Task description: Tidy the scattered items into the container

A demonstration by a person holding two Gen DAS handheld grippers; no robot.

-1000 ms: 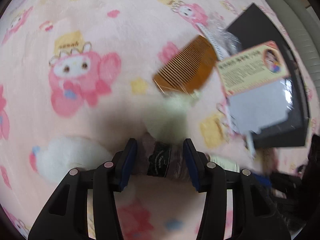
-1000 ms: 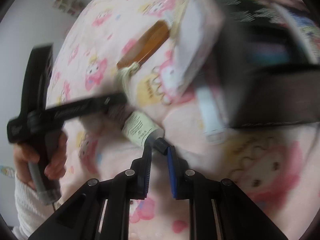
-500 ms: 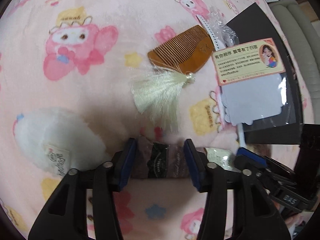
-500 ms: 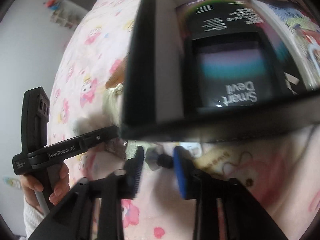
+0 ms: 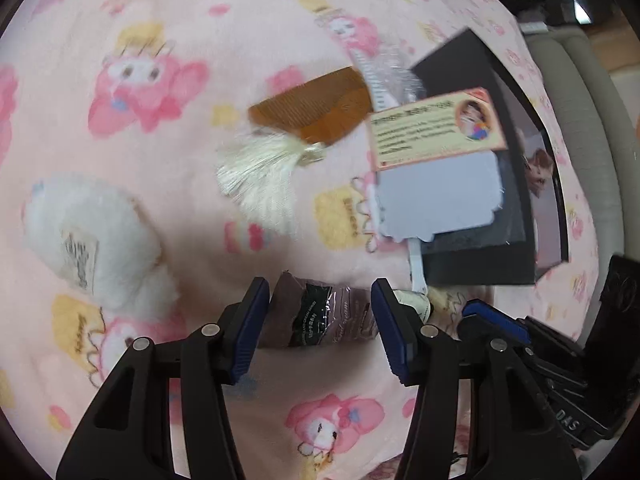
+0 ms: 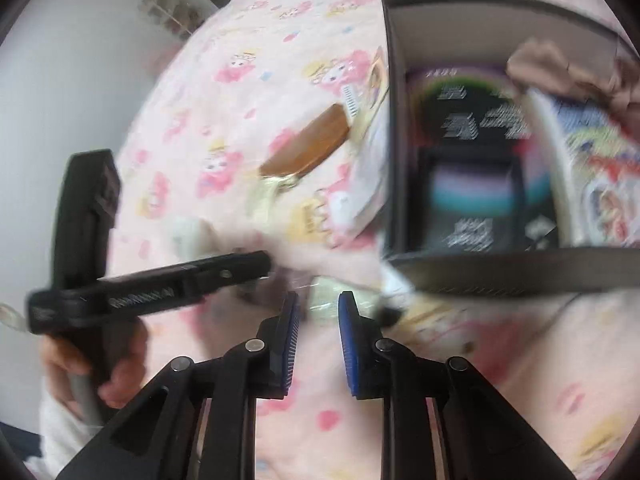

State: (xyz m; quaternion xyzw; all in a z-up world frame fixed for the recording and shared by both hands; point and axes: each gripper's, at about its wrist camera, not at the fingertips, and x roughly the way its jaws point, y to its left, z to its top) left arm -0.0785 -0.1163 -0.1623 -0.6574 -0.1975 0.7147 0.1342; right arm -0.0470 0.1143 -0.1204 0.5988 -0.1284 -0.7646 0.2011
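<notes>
My left gripper (image 5: 319, 300) is shut on a brown packet with a dark label (image 5: 292, 320), just above the pink blanket. My right gripper (image 6: 319, 300) is narrow and its jaws are closing. A pale tube (image 6: 324, 294) with a black cap (image 6: 390, 314) lies crosswise just past its tips, and the pads do not press on it. The black box (image 6: 394, 140) stands open at the upper right with packages inside. A wooden comb (image 5: 316, 112) with a cream tassel (image 5: 260, 176) lies beside the box. A white plush puff (image 5: 92, 232) lies at the left.
A printed card (image 5: 436, 128) on a pale blue sheet leans on the box's side (image 5: 452, 68). A white item in clear wrap (image 5: 376, 76) lies behind the comb. A person's hand (image 6: 80, 364) holds the left gripper's handle (image 6: 160, 292). A beige cushion edge (image 5: 592, 160) runs at the right.
The right gripper let go of the tube's cap, opened, then narrowed, and rose so the box's inside shows. The left gripper shifted across the blanket with the brown packet still between its pads.
</notes>
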